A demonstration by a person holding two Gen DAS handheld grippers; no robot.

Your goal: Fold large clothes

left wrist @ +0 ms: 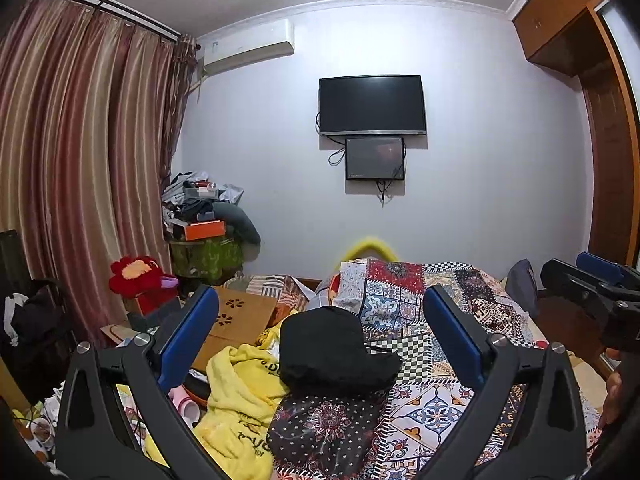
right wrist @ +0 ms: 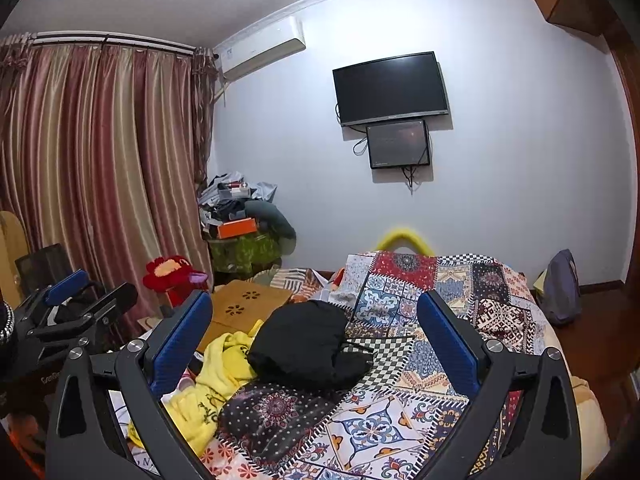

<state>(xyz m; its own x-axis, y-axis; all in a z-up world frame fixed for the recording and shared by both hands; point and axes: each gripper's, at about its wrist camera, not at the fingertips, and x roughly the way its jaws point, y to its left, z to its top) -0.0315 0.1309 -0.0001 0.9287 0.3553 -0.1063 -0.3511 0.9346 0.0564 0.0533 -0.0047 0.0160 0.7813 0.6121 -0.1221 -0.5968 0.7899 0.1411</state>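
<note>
Ahead on the patchwork bedspread [right wrist: 400, 420], the black garment [right wrist: 308, 344] lay bunched, long axis running left-right, slightly left of centre between my right gripper [right wrist: 316, 344] and left gripper [left wrist: 320, 340], both spread wide and empty, neither clearly nearer.

L gripper [left wrist: 320, 344]: fingers wide apart, empty, about level | R gripper [right wrist: 316, 340]: same, alongside
</note>
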